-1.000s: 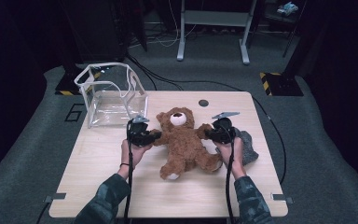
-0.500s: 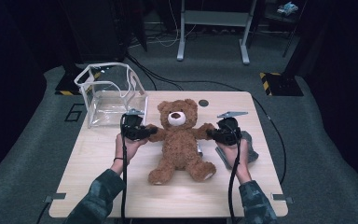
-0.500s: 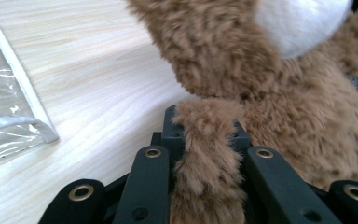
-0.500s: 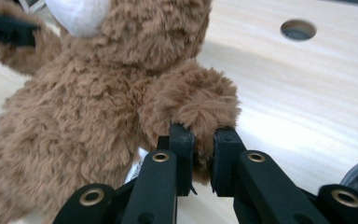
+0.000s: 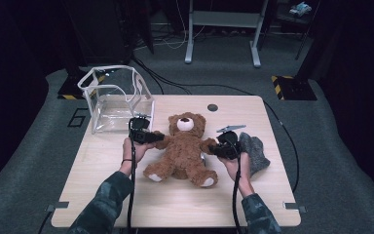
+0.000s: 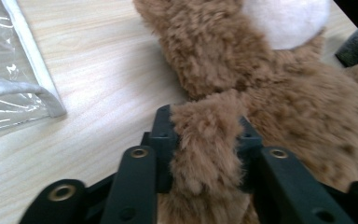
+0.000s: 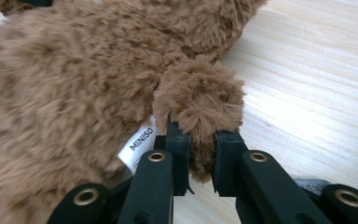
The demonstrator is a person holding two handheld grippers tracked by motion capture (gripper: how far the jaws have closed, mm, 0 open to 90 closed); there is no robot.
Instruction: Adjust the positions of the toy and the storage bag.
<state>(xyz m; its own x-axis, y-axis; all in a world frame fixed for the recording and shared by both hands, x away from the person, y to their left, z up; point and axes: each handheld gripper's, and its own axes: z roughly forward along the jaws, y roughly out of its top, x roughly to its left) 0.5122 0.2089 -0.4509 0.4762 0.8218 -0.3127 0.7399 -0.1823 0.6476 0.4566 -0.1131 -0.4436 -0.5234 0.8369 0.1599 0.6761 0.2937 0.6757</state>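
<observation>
A brown teddy bear [image 5: 182,148] lies on its back in the middle of the wooden table [image 5: 175,204], head toward the far side. My left gripper [image 5: 148,136] is shut on the bear's arm [image 6: 205,140] on the left. My right gripper [image 5: 219,148] is shut on the other arm, its jaws pinching the furry paw [image 7: 198,98]. A white MINISO label [image 7: 137,144] sticks out of the bear's side beside the right gripper's jaws. Both of the bear's arms are stretched outward between the two grippers.
A clear plastic box with a white frame [image 5: 114,97] stands open at the table's far left, close to the left gripper; its corner [image 6: 23,88] is in the left gripper view. A grey cloth [image 5: 253,153] lies right of the right hand. A dark round hole [image 5: 212,107] marks the far table edge.
Both grippers have kept hold of the bear's arms. Since half a second ago the right gripper has come inward and nearer the person, and the bear's head sits slightly lower.
</observation>
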